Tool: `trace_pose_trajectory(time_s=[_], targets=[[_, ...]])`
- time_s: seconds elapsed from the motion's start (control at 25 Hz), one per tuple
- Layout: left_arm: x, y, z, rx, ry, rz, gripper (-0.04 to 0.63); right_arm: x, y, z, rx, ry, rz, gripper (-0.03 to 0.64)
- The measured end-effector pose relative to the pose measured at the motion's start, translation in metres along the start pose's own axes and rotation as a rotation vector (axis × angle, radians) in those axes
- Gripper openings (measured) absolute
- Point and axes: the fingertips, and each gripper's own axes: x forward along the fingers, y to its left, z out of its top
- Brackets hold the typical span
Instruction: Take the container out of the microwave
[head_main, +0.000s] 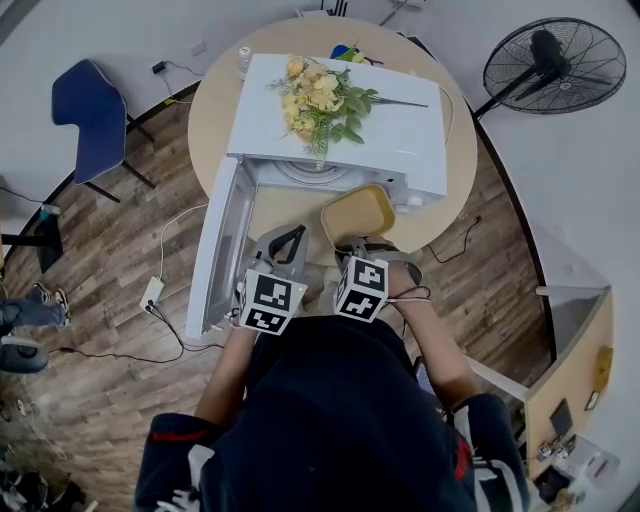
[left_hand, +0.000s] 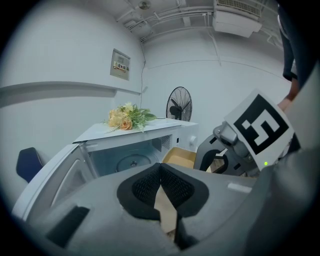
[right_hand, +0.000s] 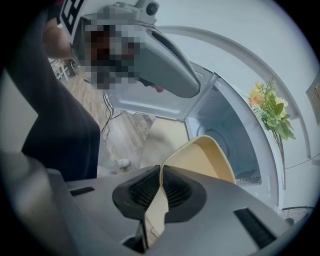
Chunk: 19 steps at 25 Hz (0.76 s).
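Container (head_main: 357, 215): yellow, held just outside the microwave (head_main: 400, 140) mouth, at 6 o'clock from it, over the desk (head_main: 205, 120).
Right tongs (right_hand: 159, 170): pinched on the container's near rim.
Left tongs (left_hand: 160, 167): pressed together, nothing held, at 9 o'clock of the right pair.
Door (head_main: 215, 250): swung open at 8 o'clock.
Flowers (head_main: 318, 100): laid on the microwave's top.

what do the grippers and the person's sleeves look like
The left gripper and right gripper are grey with black meshed pads, each bearing a white cube with black square markers. The person wears a navy top; its short sleeves have red and white trim.
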Motion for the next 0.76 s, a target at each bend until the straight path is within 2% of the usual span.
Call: trace_pose_trajectory(time_s=[0.76], targets=[[0.0020, 0.0047, 0.0012, -0.008, -0.004, 0.013, 0.014, 0.0029, -0.0004, 0.0028, -0.032, -0.001, 0.016, 0.023]])
